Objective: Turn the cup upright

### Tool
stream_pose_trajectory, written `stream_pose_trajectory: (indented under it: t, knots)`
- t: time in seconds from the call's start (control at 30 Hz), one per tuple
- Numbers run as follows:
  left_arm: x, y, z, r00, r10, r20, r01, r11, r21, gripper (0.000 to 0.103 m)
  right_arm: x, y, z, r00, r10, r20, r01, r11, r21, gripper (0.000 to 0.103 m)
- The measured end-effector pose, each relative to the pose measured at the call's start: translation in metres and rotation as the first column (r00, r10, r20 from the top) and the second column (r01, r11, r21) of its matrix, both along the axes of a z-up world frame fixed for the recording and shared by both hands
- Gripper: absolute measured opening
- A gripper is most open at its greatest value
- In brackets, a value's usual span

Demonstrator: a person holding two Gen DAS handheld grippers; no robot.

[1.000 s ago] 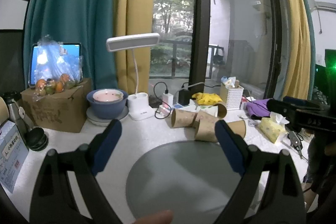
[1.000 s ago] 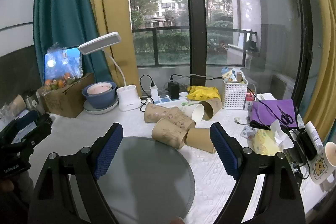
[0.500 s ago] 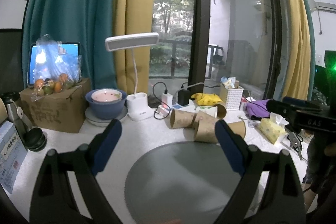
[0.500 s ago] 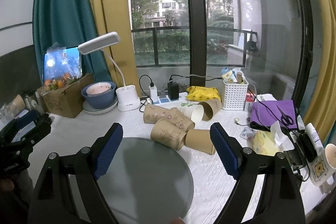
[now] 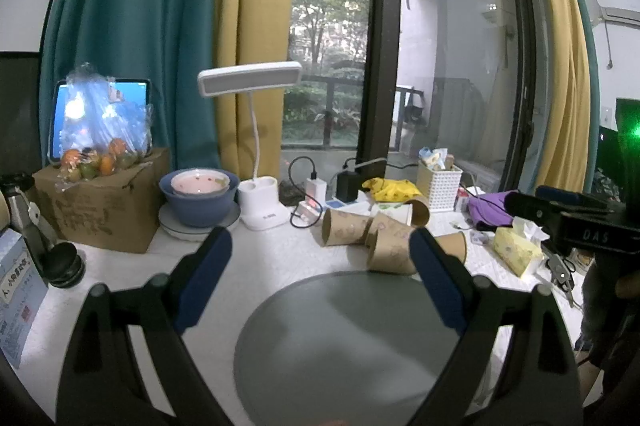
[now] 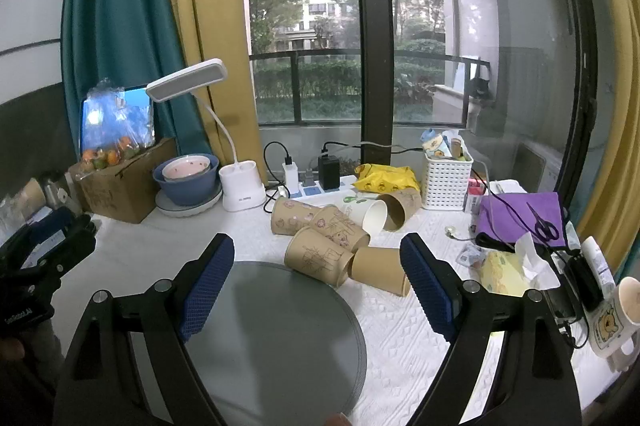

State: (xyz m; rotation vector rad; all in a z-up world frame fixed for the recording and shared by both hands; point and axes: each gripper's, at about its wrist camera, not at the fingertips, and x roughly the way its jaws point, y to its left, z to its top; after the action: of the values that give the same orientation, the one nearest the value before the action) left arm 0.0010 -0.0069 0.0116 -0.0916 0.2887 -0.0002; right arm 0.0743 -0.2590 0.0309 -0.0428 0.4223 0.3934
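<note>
Jaws of both grippers gaped wide, empty; the tipped cup (image 6: 320, 260) lay just ahead (ungrasped), so reaching came next.

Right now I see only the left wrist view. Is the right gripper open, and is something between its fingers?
Observer: The right gripper is open, and its fingers hold nothing.
Operator: Among the brown cups I see something white. What is it?
Observer: It is a white cup with a green print. It lies on its side between the brown cups, with its open mouth toward the right camera.
Operator: Is there anything fragile on the right side that I cannot see?
Observer: Yes. A mug with a bear picture stands upright near the table's right edge, beside some black cables.
</note>
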Motion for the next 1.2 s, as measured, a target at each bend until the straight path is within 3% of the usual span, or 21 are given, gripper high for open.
stream_pose_trajectory:
  t: [1.2]
  knots:
    - [0.0056,-0.0069,0.0010,1.000,-0.006,-0.004,0.006,1.000,0.001,0.091,0.0051,0.0026,-0.0007,1.000,-0.001,-0.003,0.001,1.000,-0.005,0.087]
